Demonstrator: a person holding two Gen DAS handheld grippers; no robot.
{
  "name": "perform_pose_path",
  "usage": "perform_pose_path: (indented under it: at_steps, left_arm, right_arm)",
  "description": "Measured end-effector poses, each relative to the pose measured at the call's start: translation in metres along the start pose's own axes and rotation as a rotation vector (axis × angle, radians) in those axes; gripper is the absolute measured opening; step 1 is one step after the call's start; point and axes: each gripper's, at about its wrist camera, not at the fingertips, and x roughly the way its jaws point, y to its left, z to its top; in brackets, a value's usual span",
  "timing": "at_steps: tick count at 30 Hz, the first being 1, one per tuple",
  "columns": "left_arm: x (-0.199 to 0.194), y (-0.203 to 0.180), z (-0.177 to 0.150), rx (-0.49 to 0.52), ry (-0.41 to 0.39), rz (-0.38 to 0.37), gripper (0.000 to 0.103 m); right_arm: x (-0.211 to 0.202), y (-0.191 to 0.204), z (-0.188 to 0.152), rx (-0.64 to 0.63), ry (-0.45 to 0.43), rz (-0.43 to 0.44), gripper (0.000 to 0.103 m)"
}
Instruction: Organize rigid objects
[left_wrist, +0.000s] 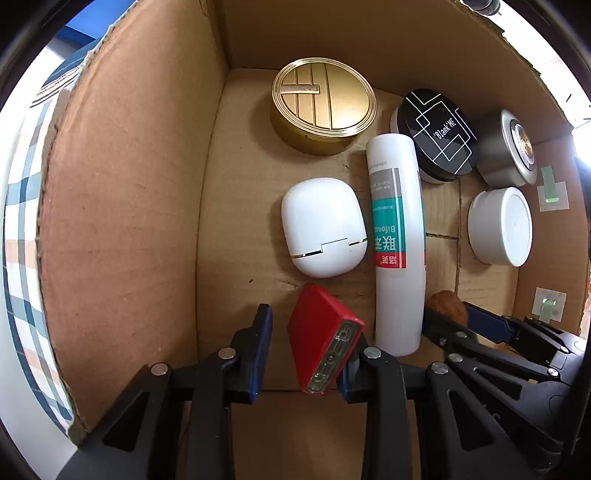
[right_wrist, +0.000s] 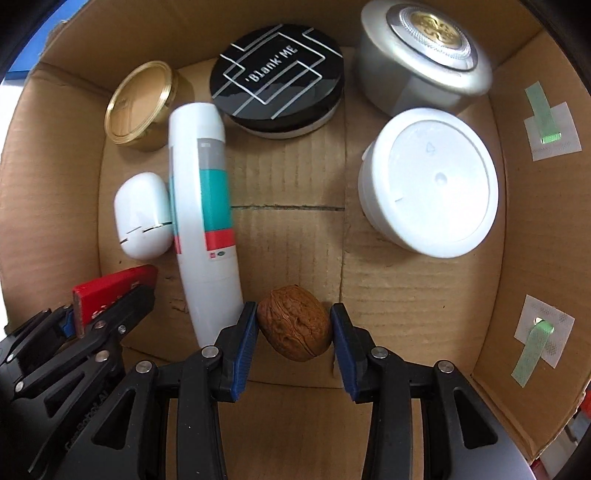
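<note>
Cardboard box (right_wrist: 55, 192) holds everything, both grippers reaching down inside. Along the far wall: silver jar (right_wrist: 424, 59) in the right corner, black compact (right_wrist: 277, 74) mid, gold tin (left_wrist: 323, 105) leftward. White jar (right_wrist: 428, 181) near the right wall. White tube (left_wrist: 397, 240) lies on the floor, long axis running far wall to near wall, white case (left_wrist: 323, 227) just left of it.

Left gripper (left_wrist: 306, 350): left pad looks clear of the tilted red block (left_wrist: 325, 339), right pad's contact is hidden, so can't tell if it grips.

Right gripper (right_wrist: 293, 332): walnut (right_wrist: 293, 328) between the jaws, left pad touching, right pad just apart, so not clamped. Walnut sits just right of the tube's near end. Likely next: release and withdraw straight up.
</note>
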Motion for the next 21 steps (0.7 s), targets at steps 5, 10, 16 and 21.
perform_pose_path:
  at_steps: [5,10,16,21]
  left_arm:
    - [-0.015,-0.004,0.001,0.000,-0.021,0.028,0.036]
    - [-0.039,-0.013,-0.005,0.031,-0.070,0.067,0.046]
    - [-0.067,-0.021,-0.013,0.021,-0.126,0.065,0.069]
    - [-0.092,-0.026,-0.023,0.001,-0.188,0.069,0.088]
  right_arm:
    - [-0.003,-0.007,0.001,0.018,0.000,-0.003,0.066]
    - [-0.022,-0.013,-0.007,0.015,-0.030,-0.001,0.074]
    - [-0.059,-0.027,-0.016,-0.003,-0.095,-0.039,0.083]
    - [-0.090,-0.037,-0.027,-0.010,-0.144,-0.054,0.091]
